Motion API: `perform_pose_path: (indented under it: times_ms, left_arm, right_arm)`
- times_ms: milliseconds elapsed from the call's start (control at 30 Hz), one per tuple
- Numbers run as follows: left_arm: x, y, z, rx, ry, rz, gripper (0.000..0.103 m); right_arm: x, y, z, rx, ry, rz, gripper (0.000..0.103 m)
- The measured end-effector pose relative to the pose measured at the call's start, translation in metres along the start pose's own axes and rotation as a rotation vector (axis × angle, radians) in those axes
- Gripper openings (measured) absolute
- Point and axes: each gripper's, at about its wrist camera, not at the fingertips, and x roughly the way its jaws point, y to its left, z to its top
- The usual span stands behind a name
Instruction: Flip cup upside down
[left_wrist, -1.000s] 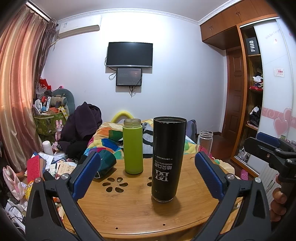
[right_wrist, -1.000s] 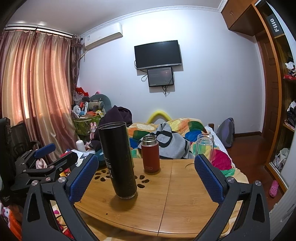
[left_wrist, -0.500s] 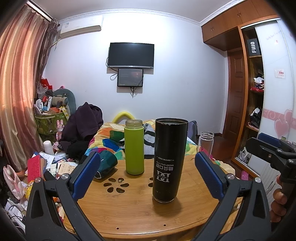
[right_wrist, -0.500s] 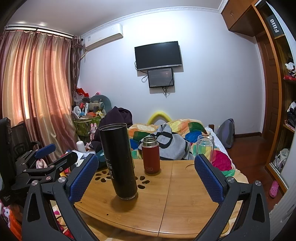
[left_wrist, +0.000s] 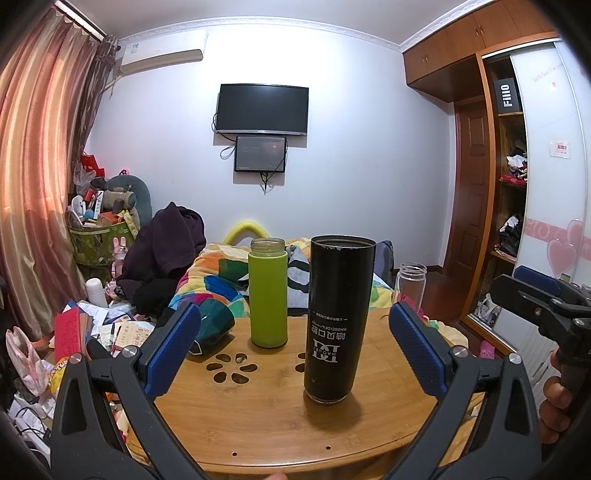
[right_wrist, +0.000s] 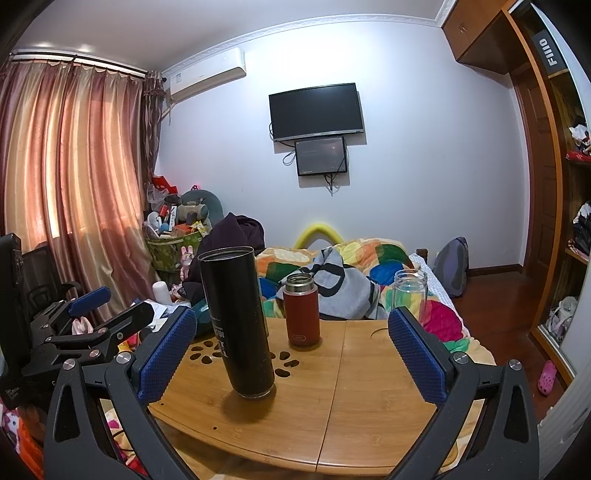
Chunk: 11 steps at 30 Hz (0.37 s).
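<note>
A tall black cup (left_wrist: 338, 317) stands on the wooden table (left_wrist: 258, 417), its printed lettering upside down. It also shows in the right wrist view (right_wrist: 238, 321). My left gripper (left_wrist: 295, 347) is open and empty, a short way in front of the cup, its blue pads to either side. My right gripper (right_wrist: 291, 354) is open and empty, with the cup just inside its left pad line and farther away. The left gripper also appears at the left of the right wrist view (right_wrist: 92, 321); the right gripper shows at the right of the left wrist view (left_wrist: 543, 291).
A green bottle (left_wrist: 268, 291) stands behind the black cup. A red flask (right_wrist: 301, 309) and a clear glass jar (right_wrist: 410, 295) stand farther back on the table. A bed with a colourful quilt (right_wrist: 354, 266) lies behind. Clutter fills the floor at left.
Both grippers have shifted only slightly; the view has drifted a little. The cup has not moved.
</note>
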Motion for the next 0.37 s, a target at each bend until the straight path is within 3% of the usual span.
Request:
perform_pose_path:
  times_ms: [367]
  left_arm:
    - [-0.0008, 0.0002, 0.0015, -0.005, -0.007, -0.001, 0.103]
  right_arm:
    - [0.0003, -0.0005, -0.0016, -0.003, 0.001, 0.0, 0.103]
